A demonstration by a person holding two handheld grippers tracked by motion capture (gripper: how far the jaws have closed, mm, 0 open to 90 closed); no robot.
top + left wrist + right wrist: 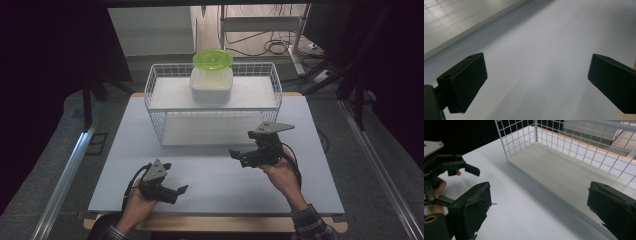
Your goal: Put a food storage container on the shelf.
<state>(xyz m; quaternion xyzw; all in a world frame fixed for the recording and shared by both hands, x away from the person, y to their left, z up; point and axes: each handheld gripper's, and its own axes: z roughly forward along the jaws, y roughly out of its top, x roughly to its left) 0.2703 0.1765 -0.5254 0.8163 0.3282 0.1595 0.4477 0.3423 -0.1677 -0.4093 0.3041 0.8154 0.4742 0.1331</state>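
A white wire rack (155, 80) stands at the back of the white table (210, 185). On its upper shelf sits a translucent container (211, 85) with a lime green lid (212, 59). My left gripper (176, 178) is held near the front left of the table, open, its jaws pointing right. In the left gripper view its jaws (536, 82) are wide apart above bare table. My right gripper (241, 144) hovers in front of the rack's right part, open and empty. The right gripper view looks past its jaws (539, 212) at the rack's lower shelf (564, 172) and the left gripper (461, 167).
A wooden table edge (225, 223) runs along the front. Metal rails (65, 175) lie on the floor at both sides. Cables and a frame (265, 40) are behind the table. Dark curtains close off the left and right.
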